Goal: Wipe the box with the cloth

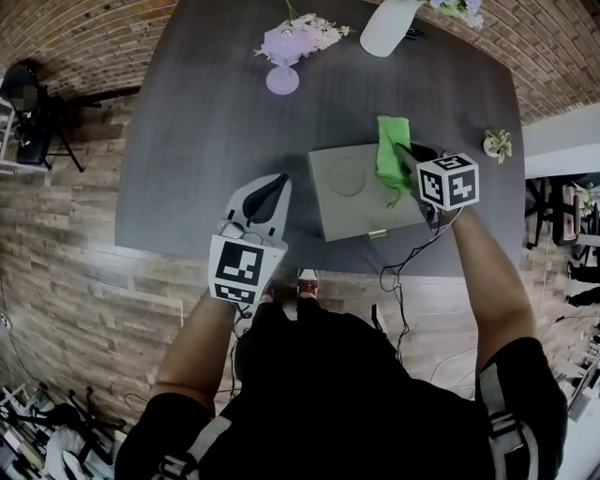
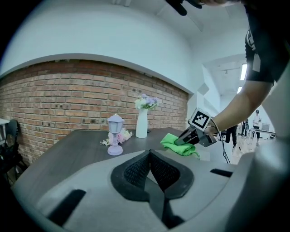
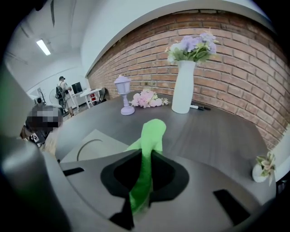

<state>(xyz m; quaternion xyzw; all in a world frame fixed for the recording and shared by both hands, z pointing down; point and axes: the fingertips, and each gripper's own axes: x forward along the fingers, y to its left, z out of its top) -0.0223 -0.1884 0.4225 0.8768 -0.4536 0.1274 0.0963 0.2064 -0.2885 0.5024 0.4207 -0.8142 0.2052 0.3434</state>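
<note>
Rig: left gripper (image 1: 274, 187), right gripper (image 1: 409, 156), grey shells, black mesh pads (image 2: 136, 174), 1 black-and-white marker cube (image 1: 448, 181) each. Black cable (image 1: 403, 267) off right. Black top (image 1: 328, 394) (grey-striped sleeves (image 1: 506, 412)).

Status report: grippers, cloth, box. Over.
Right gripper shut on green cloth, over box top's right side. Left gripper shut, empty, left of box. Behind, lantern and vase clear of box.

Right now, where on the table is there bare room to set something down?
Widest bare patch: the left half of the table, between the lavender lantern and the left gripper. A narrower strip lies between the box and the white vase. It is crowded at the box's right end, where the right gripper holds the green cloth.
</note>
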